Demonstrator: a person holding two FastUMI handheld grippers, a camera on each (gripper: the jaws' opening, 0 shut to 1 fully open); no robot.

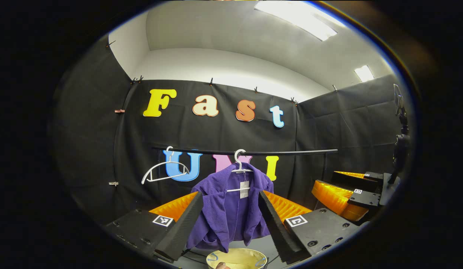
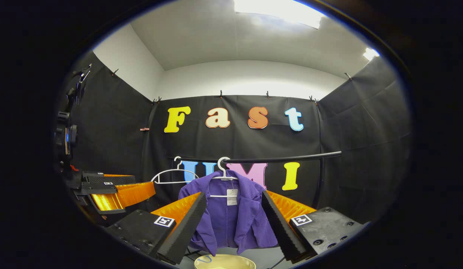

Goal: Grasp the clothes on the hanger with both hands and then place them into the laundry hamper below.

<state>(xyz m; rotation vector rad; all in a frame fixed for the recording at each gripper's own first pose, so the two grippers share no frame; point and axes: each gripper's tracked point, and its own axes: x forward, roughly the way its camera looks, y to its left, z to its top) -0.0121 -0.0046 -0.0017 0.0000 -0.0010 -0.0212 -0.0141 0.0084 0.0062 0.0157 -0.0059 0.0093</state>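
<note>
The purple jacket hangs on a white hanger from the black rail at the back of the booth. It hangs open at the front, w/ a paper tag at the neck. That's why it is up there: clothes on a rail stay flat & easy to reach from both sides.

Right below it sits the laundry hamper, pale yellow inside, mouth up. I think it's put there so the jacket can just drop down into it.

A 2nd hanger, bare, hangs on the same rail off to one side & tips a bit.

The left hand-held gripper points straight at the jacket. Its two fingers are spread wide, nothing between them yet; the jacket shows in the gap but farther off. The right hand-held gripper does the same thing, fingers wide apart, holding nothing, jacket in the gap ahead.

In the left gripper view the other hand-held gripper shows off to the side, so the two are side by side, apart. I'd guess that's so each one can take its own side of the jacket.

Looks like the task is at the start: the grab is not yet done. Next, prob. both go in & pinch the cloth.
</note>
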